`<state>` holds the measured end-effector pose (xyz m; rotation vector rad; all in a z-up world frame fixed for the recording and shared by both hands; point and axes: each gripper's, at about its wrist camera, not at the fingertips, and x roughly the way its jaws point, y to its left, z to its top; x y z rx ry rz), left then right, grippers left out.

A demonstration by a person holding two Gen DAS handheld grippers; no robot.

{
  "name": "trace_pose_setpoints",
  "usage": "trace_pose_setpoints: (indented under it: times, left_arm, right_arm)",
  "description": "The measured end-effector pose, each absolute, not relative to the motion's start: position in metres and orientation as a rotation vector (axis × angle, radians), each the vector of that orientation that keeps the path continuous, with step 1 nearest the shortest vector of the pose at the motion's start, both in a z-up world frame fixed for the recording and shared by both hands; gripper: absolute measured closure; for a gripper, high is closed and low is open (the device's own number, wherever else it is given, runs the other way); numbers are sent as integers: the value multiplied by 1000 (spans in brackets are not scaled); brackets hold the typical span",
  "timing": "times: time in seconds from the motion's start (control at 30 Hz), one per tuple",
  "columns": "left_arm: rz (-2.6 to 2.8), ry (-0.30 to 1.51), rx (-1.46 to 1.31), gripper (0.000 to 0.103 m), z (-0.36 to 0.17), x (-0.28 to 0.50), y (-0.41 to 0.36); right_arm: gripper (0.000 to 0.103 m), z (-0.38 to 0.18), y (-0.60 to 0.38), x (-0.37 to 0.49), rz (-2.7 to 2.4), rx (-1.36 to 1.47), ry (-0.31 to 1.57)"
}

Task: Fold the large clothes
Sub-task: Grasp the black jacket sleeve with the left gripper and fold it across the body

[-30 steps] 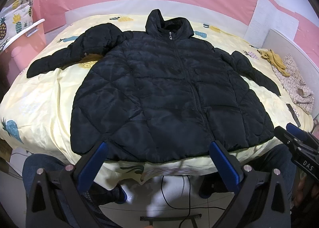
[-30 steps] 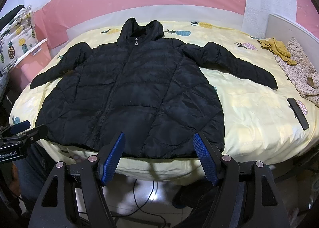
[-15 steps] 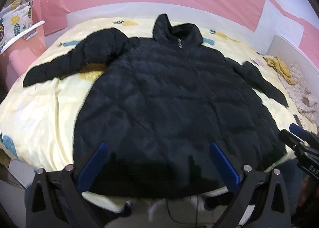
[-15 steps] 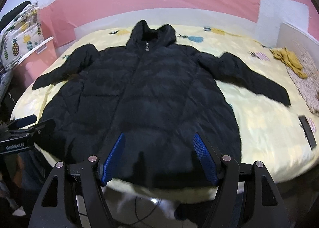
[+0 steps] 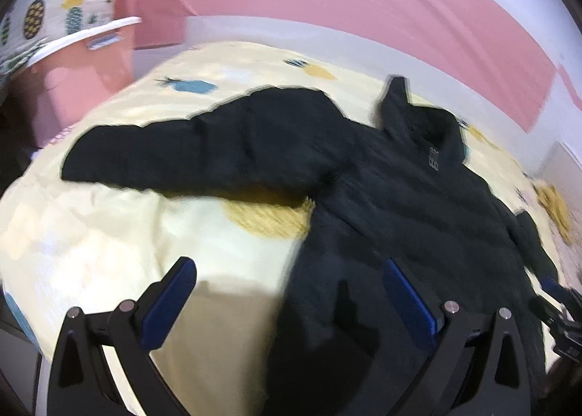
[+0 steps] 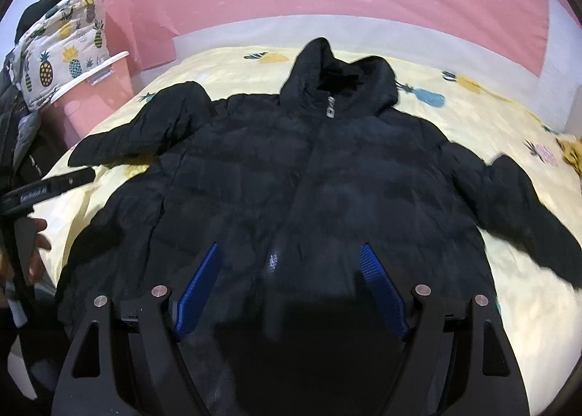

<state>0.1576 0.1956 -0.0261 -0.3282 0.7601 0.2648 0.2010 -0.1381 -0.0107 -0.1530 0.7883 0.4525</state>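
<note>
A black quilted puffer jacket (image 6: 327, 198) of matt padded cloth, with a small silvery metal zip pull (image 6: 330, 108), lies on a soft pale-yellow pineapple-print cotton bedsheet (image 5: 109, 234). Matt black plastic gripper fingers (image 6: 152, 336) carry blue, rough-textured pads (image 6: 382, 292).

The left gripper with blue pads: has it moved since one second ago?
Yes. The left gripper has moved from the black puffer jacket's hem towards its spread sleeve.

left gripper (image 5: 287, 292) wide open, right gripper (image 6: 289, 276) opening
</note>
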Motion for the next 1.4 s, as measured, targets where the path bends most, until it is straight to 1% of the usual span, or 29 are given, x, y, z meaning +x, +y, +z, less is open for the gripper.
trace_pose_setpoints:
  times: [0.3,0.5,0.53,0.6,0.67,0.7,0.77,0.8,0.83,0.87,0.9,0.93,0.97,1.07,1.2,1.4]
  left_arm:
    - [365,776,-517,0,-58,200,287]
    - [465,771,-661,0,-87,212,345]
    - [473,764,-693,2,-92,213,353]
    - [493,760,-773,8,-105,214,370]
    - [493,733,-789,10,-110,215,378]
    - [493,726,-772,13,-110,217,378]
    - [514,743,-723,42,-111,224,379]
    - [516,750,-712,48,-112,226,381]
    - [503,750,-713,61,-113,228,383]
    - [493,750,-715,71,-112,229,385]
    - [483,750,-712,75,-111,231,387]
    - [471,745,-706,82,-107,233,388]
    - [463,740,-695,86,-102,235,387]
    - [430,709,-635,90,-74,239,377]
    - [361,638,-560,91,-21,234,355]
    - [189,556,-419,91,66,244,279]
  right_arm:
    - [25,-18,-113,249,477,-201,797]
    - [25,-26,-104,271,469,-241,804]
    - [25,-27,-104,274,465,-246,804]
    - [25,-30,-105,279,459,-254,809]
    - [25,-35,-106,286,446,-266,815]
    - [25,-37,-107,290,439,-271,823]
    - [25,-43,-110,297,423,-270,840]
    - [25,-46,-112,300,415,-270,851]
    - [25,-49,-114,303,405,-272,861]
    - [25,-51,-115,304,398,-272,867]
    - [25,-52,-117,305,395,-273,871]
    - [25,-53,-119,306,393,-273,874]
    - [25,-54,-122,307,391,-271,878]
    - [25,-53,-130,306,388,-268,878]
    - [25,-47,-141,302,385,-258,867]
    - [25,-33,-169,297,371,-211,837]
